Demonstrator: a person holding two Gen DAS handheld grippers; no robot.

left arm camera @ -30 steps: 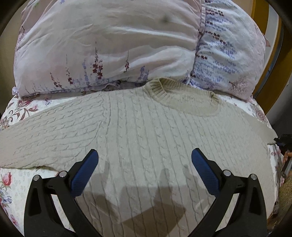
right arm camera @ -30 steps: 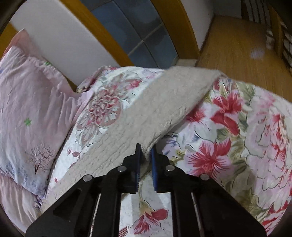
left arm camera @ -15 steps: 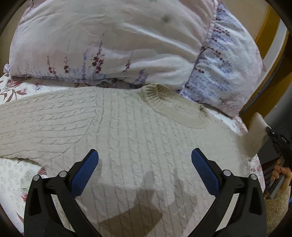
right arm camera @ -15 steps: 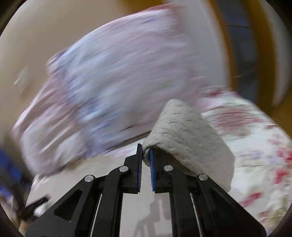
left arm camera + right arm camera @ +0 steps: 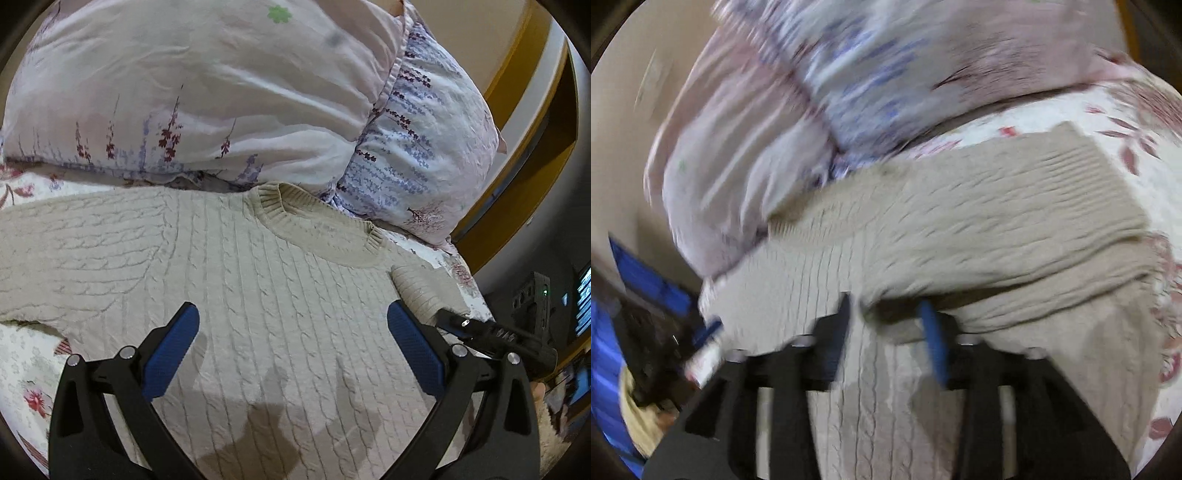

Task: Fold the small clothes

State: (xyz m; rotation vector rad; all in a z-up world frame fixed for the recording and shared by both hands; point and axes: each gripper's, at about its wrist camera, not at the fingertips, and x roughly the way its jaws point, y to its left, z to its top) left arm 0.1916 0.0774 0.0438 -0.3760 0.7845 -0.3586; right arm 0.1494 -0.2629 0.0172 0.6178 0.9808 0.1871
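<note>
Left claw [image 5: 291,343], left wrist view: jaws spread wide, blue pads [image 5: 171,354] apart, nothing between them; it hangs over the body of the sweater [image 5: 258,295].
Sweater: beige cable knit, laid flat and face up on the bedspread [image 5: 22,362], ribbed collar [image 5: 284,206] toward the pillows. One sleeve [image 5: 66,251] lies stretched out to the picture's left. The other sleeve [image 5: 421,291] is turned in over the sweater's right edge, its ribbed cuff on top of the body.
Pillows: a pale pink one [image 5: 184,92] with flower sprigs, and beside it a lilac-printed one [image 5: 424,158], both just behind the collar.
Right claw [image 5: 465,326]: black, at the right edge, its tip just beside the turned-in cuff.
Wooden frame [image 5: 517,110]: yellow-brown, behind the pillows.

Right claw [image 5: 886,325], right wrist view, blurred: jaws parted, one blue pad [image 5: 934,343] visible, nothing pinched between them.
Sweater [image 5: 849,369]: the folded sleeve [image 5: 997,214] lies across it just ahead of the jaws, ribbed cuff [image 5: 1082,173] to the upper right, resting on the flowered bedspread [image 5: 1152,177].
Pillows [image 5: 812,92]: behind the sweater, smeared by blur.
Left claw: black and blue shapes at the left edge, too blurred to tell apart.
</note>
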